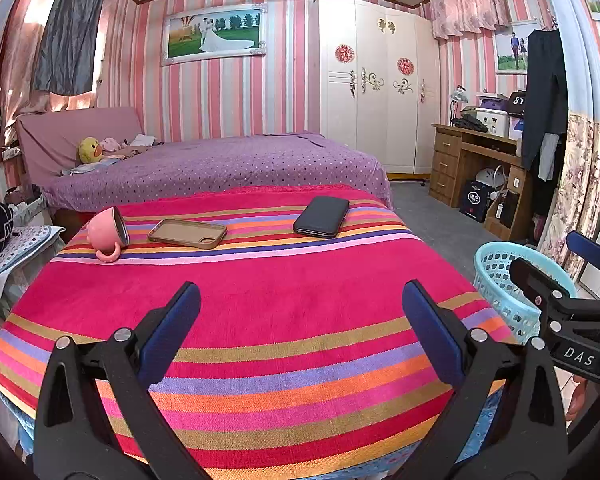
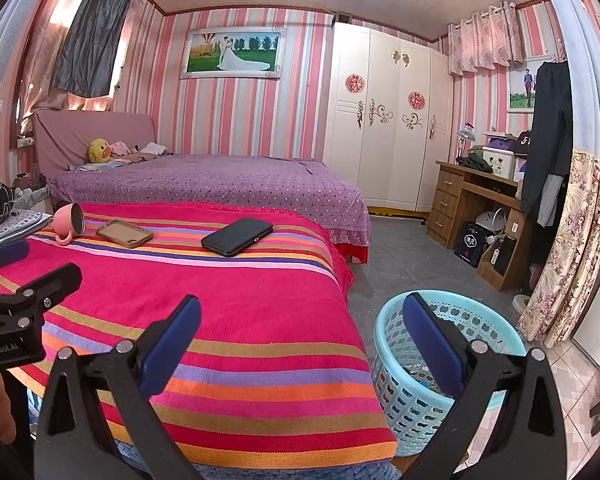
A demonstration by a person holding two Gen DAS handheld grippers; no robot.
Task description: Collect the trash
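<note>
Basket (image 2: 396,364) contents half hidden behind right gripper's fingers (image 2: 432,344)

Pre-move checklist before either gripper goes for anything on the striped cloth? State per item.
1. Left gripper open and holding nothing: ok.
2. Right gripper open and holding nothing: ok.
3. Light blue perforated plastic basket upright on the floor beside the striped cloth: ok.
4. Trash visible on the cloth: not ok; only a tipped pink mug, a tan phone case and a black wallet-style case lie there.
5. Near half of the cloth free of obstacles: ok.
6. Basket contents: cannot tell; something sits at the bottom, partly hidden by the right gripper.
</note>
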